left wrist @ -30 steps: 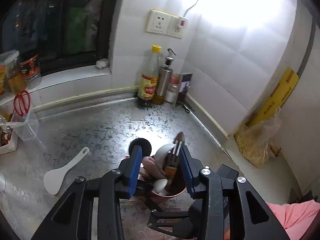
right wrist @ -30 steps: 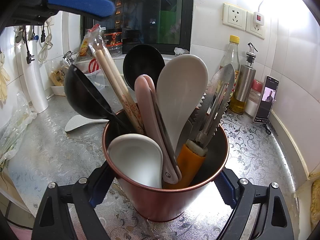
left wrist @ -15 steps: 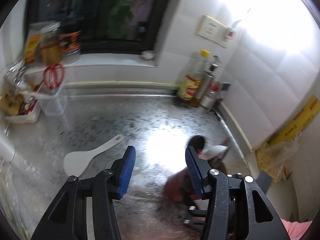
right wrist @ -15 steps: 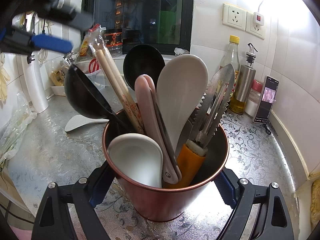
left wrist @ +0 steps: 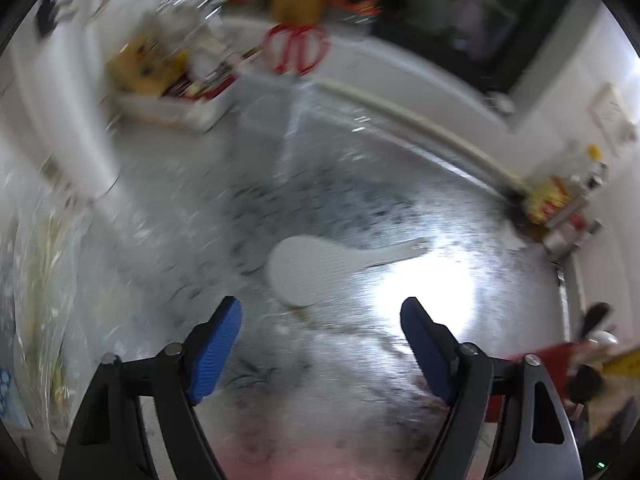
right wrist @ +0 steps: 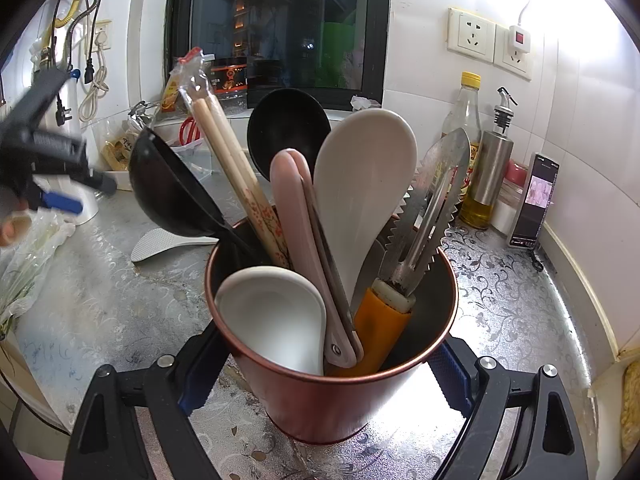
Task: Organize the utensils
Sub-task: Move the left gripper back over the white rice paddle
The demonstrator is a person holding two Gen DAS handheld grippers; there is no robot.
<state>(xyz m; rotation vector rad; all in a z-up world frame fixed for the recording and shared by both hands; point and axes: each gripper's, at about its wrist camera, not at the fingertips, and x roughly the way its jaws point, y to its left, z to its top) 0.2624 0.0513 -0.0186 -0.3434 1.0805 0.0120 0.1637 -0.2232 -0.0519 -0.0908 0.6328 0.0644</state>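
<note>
A white rice paddle [left wrist: 312, 268] lies flat on the patterned silver counter [left wrist: 360, 360], also seen in the right wrist view [right wrist: 160, 242]. My left gripper [left wrist: 320, 312] hovers just short of it; its jaws have just been opening and stand open, with nothing between them. It shows blurred at the left of the right wrist view [right wrist: 80, 194]. My right gripper [right wrist: 326, 380] is shut on a copper cup [right wrist: 332, 400] that stands on the counter. The cup holds a white spoon [right wrist: 272, 312], pink spatulas [right wrist: 296, 208], a white paddle [right wrist: 360, 184], black ladles [right wrist: 164, 188], chopsticks [right wrist: 228, 160] and an orange-handled serrated tool [right wrist: 432, 208].
An oil bottle [right wrist: 466, 136], a steel dispenser [right wrist: 490, 176] and a phone [right wrist: 534, 200] stand along the right wall. Red scissors [left wrist: 296, 48] and a white tray [left wrist: 172, 104] sit by the window sill. A plastic bag [right wrist: 28, 264] lies at the counter's left edge.
The left gripper has swung away from above the cup, leftward and down toward the white rice paddle, and its jaws have widened. The right gripper and the cup have not moved.
</note>
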